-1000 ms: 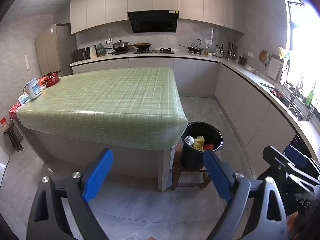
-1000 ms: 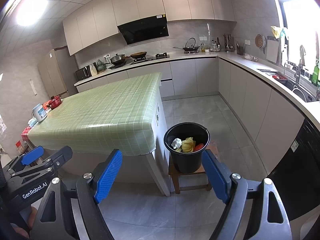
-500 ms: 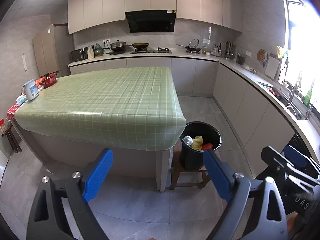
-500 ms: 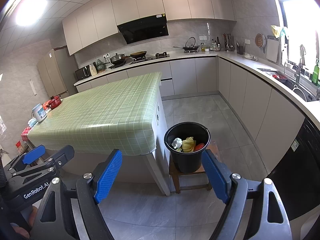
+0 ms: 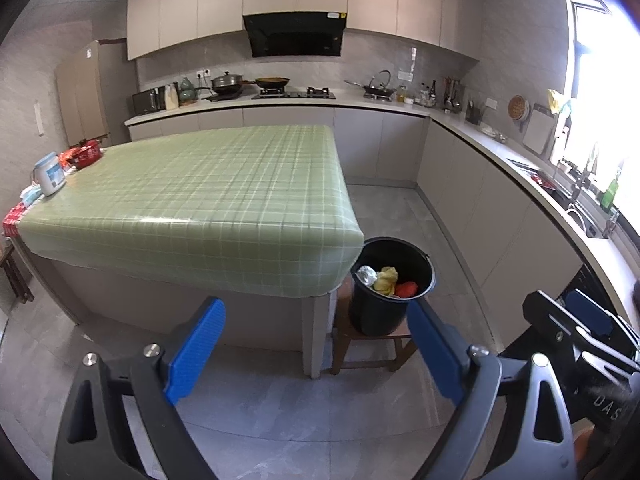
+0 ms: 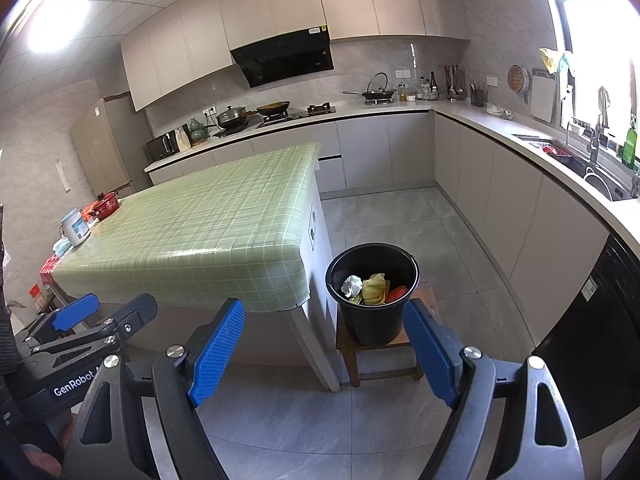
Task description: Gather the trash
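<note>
Trash (image 6: pixel 374 286) is seen inside a black bucket (image 6: pixel 376 320): a crumpled white wad, a yellow crumpled piece and a red piece, lying side by side near the bottom. The bucket is stood upright on a small wooden stool (image 6: pixel 380 364), its long axis vertical and its open mouth pointed up, just beside the corner of the island covered by a green checked tablecloth (image 6: pixel 208 232). The left gripper (image 5: pixel 316 348) is held above the floor, well apart from the bucket, with its blue fingers (image 5: pixel 196 344) spread wide and nothing between them. The right gripper (image 6: pixel 328 348) is likewise held with fingers spread wide and nothing gripped, aimed toward the bucket. A white jar (image 5: pixel 50 174) and a red pot (image 5: pixel 86 154) are seen at the island's far left edge.
</note>
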Tool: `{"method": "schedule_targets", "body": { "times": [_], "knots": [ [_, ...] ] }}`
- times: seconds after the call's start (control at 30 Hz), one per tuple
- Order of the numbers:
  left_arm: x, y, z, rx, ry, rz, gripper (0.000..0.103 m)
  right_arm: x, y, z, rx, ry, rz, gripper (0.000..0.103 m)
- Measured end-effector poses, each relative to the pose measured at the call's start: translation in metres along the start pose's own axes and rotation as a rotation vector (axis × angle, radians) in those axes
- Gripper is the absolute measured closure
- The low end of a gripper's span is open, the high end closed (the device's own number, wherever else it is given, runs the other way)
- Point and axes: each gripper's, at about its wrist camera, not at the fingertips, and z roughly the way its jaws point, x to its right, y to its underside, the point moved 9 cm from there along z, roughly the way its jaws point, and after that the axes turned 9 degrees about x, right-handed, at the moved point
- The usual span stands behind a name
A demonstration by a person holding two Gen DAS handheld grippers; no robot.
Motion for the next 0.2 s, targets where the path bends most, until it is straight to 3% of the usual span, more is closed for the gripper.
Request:
{"method": "schedule_targets", "body": {
  "times": [0.2],
  "knots": [
    [0.0052,-0.0057,-0.0022,0.049,0.038,0.008,0.009,0.0036,-0.0011,0.0007,0.004,0.019,0.012,0.02]
  ]
}}
